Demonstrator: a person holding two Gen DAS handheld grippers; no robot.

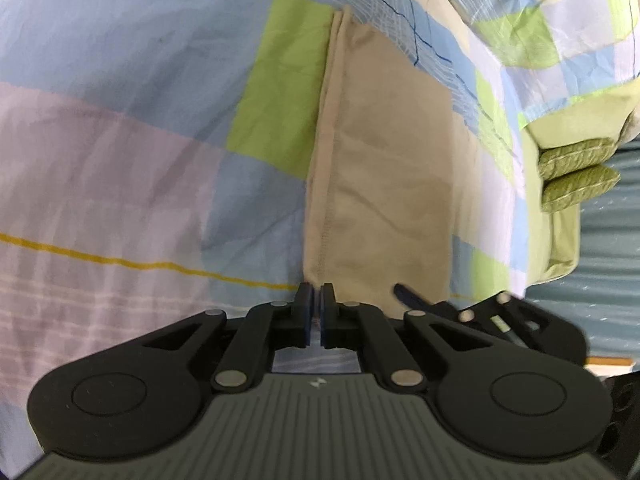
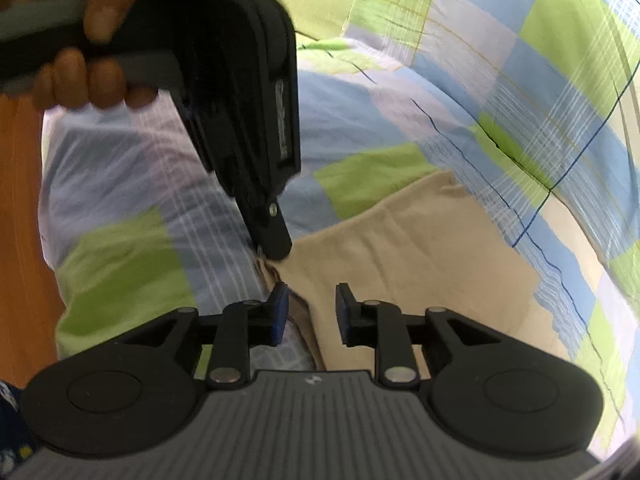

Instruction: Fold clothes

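A beige garment (image 1: 380,168) lies flat on a checked bedsheet (image 1: 120,128), its stitched left edge running toward me. My left gripper (image 1: 316,300) is shut on the near corner of that edge. In the right wrist view the beige garment (image 2: 420,264) spreads to the right. My right gripper (image 2: 310,312) is open, its jaws astride the garment's near edge. The left gripper (image 2: 272,248) comes down from above, held by a hand (image 2: 92,40), its tip pinching the garment's corner just ahead of my right fingers.
The bedsheet (image 2: 520,92) is checked blue, green, lilac and cream and rises in folds at the right. A green quilted cushion edge (image 1: 576,172) and a teal surface (image 1: 612,260) lie at the right. A wooden floor (image 2: 20,208) shows at the left.
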